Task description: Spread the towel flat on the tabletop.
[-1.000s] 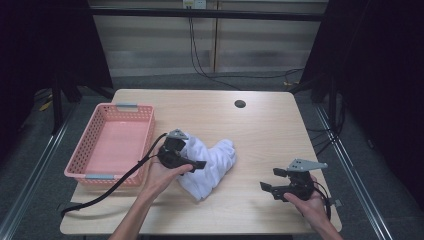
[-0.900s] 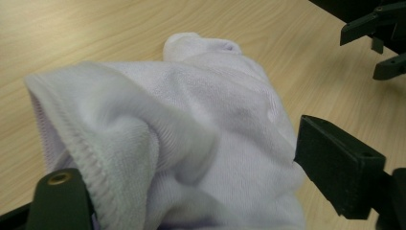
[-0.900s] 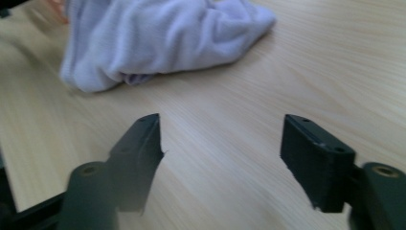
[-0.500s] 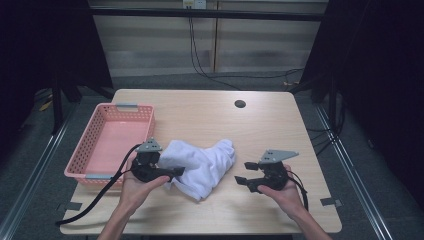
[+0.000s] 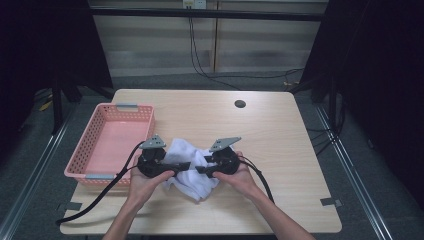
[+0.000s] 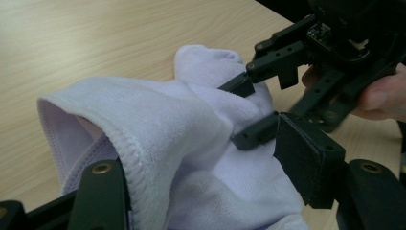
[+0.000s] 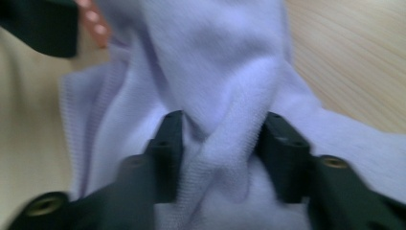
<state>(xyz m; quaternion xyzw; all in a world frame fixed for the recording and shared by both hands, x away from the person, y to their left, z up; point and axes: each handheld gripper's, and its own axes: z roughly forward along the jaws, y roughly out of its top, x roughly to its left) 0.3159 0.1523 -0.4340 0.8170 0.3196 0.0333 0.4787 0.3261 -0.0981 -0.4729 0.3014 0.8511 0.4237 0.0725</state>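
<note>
The fingers of the left gripper (image 5: pixel 184 165) and right gripper (image 5: pixel 201 169) each clamped a fold of the white cloth (image 5: pixel 192 172), the right's just closing, low centre on the desk (image 5: pixel 280 150).

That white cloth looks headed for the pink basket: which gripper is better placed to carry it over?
Probably the left. The left gripper sits on the white cloth at the side nearest the pink basket. The right gripper, whose jaws have just been closing around a fold, is farther away.
</note>
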